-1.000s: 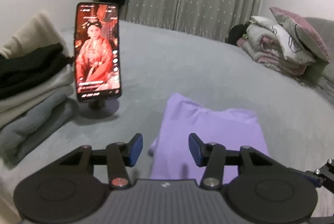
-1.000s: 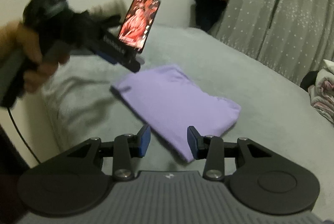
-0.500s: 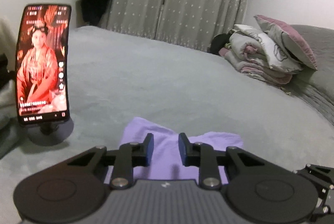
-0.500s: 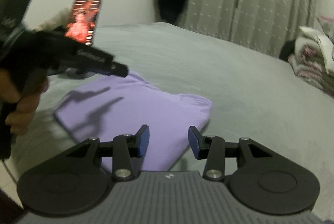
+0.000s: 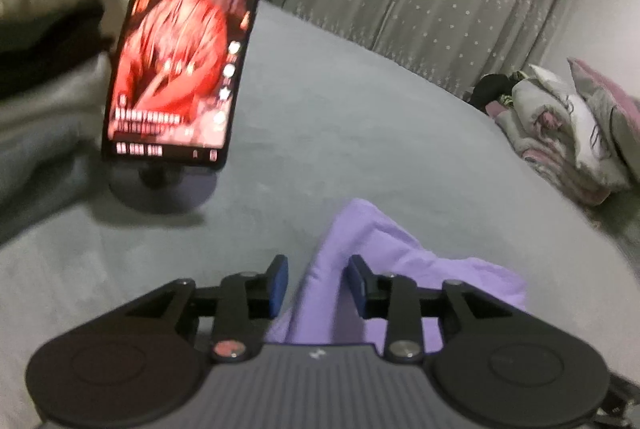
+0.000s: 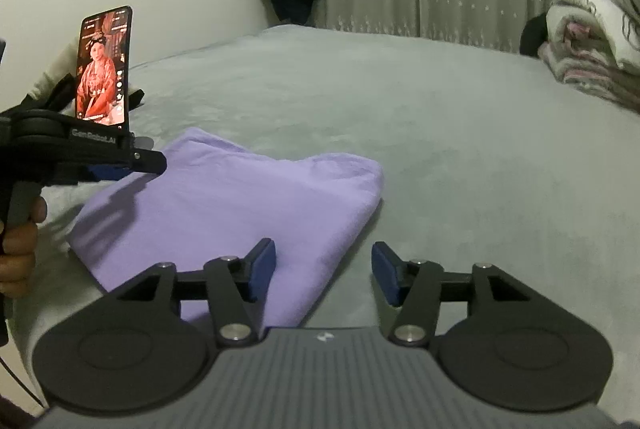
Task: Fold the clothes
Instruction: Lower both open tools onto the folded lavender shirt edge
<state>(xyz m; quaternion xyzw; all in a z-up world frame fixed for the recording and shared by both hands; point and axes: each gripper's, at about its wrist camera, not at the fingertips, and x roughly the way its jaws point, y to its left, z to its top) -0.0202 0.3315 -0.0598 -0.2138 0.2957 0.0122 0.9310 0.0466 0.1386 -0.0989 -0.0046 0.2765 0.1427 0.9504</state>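
On the bed (image 6: 440, 117), the purple garment (image 6: 224, 205) lies folded; both claws, left (image 5: 316, 283) at nine o'clock and right (image 6: 324, 273), gape empty, jaws just widened.

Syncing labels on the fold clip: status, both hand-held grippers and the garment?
Left hand-held gripper open over purple garment's edge. Right hand-held gripper open at its corner, jaws just widened. Garment folded flat on bed. Phone on stand close by.

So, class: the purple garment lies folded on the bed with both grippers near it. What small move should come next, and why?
Probably lower the right gripper so its jaws straddle the near right edge of the purple garment, then close. Its jaws have just been opening and stand apart, gripping nothing. The left gripper is already at the left edge, jaws parted, so both could then lift together.
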